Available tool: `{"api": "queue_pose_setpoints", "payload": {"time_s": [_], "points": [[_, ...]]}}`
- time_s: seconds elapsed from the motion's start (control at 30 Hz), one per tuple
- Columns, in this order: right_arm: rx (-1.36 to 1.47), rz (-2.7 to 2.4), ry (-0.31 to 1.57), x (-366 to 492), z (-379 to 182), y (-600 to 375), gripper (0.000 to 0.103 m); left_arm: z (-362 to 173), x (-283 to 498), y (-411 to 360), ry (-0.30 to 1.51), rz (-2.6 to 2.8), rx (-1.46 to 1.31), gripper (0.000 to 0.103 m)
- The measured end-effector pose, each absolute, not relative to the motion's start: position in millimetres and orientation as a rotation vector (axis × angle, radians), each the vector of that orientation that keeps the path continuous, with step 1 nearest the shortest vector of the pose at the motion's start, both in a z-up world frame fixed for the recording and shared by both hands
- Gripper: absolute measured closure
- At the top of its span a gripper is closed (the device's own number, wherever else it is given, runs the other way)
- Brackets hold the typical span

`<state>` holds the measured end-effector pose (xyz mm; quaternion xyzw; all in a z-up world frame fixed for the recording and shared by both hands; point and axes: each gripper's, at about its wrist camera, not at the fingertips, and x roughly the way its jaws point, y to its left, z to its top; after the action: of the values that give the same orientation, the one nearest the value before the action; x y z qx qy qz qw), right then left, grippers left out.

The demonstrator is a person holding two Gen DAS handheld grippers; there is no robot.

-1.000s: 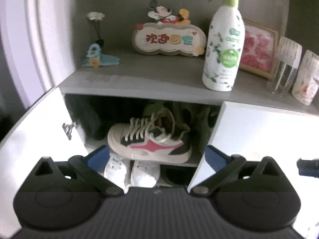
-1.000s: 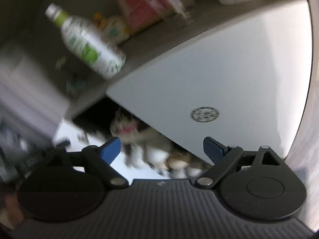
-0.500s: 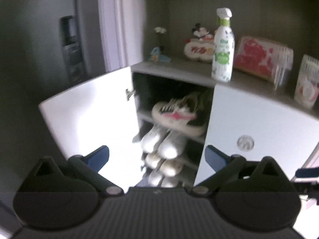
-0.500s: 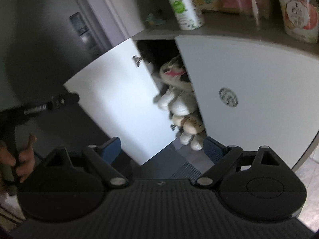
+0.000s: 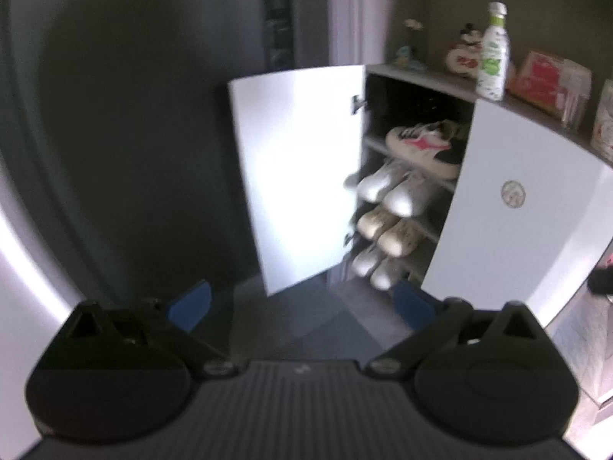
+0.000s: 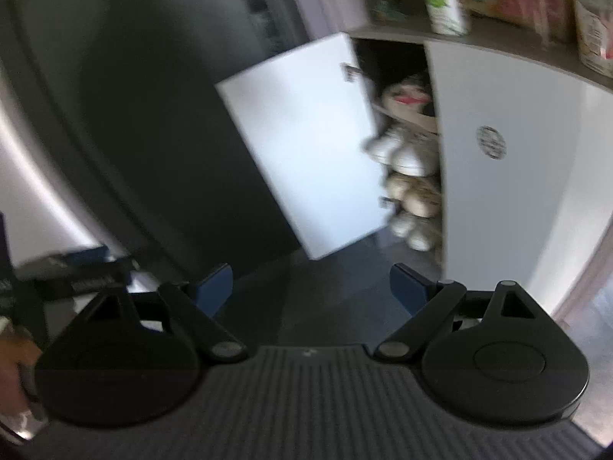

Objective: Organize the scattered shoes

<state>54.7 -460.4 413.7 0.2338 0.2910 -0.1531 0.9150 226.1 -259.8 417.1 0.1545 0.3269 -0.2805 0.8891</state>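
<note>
A white shoe cabinet [image 5: 509,222] stands with its left door [image 5: 299,176] swung wide. On its top shelf lies a cream sneaker with a pink flash [image 5: 421,145], toe to the left. Below it sit a white pair [image 5: 390,188], a beige pair [image 5: 387,228] and another white pair [image 5: 373,266]. My left gripper [image 5: 302,303] is open and empty, well back from the cabinet. My right gripper [image 6: 310,285] is also open and empty, equally far back. The cabinet door [image 6: 302,142] and the stacked shoes [image 6: 410,161] look blurred in the right wrist view.
On the cabinet top stand a spray bottle [image 5: 493,53], a cartoon sign [image 5: 463,57], a red picture frame [image 5: 536,78] and a clear container [image 5: 574,94]. Dark wall and a door frame fill the left. A grey mat [image 5: 337,329] covers the floor. The other gripper [image 6: 76,268] and a hand [image 6: 11,360] show at left.
Both grippers have pulled back and turned left, away from the cabinet. The sneaker with the pink flash stays on the top shelf. Both grippers remain open.
</note>
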Motion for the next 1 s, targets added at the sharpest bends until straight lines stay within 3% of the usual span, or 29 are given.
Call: {"api": "queue_pose_setpoints", "payload": {"time_s": [0.3, 0.5, 0.73, 1.0], "points": [[0.434, -0.154, 0.648, 23, 357, -470, 0.012, 395, 114, -229, 0.683, -0.308, 0.35, 0.0], [0.394, -0.208, 0.645, -1, 333, -452, 0.012, 351, 102, -214, 0.699, -0.431, 0.365, 0.0], [0.34, -0.27, 0.616, -6, 206, -397, 0.012, 230, 141, -165, 0.525, -0.508, 0.349, 0.0], [0.374, -0.262, 0.526, 6, 53, -356, 0.012, 55, 142, -111, 0.542, -0.393, 0.233, 0.0]]}}
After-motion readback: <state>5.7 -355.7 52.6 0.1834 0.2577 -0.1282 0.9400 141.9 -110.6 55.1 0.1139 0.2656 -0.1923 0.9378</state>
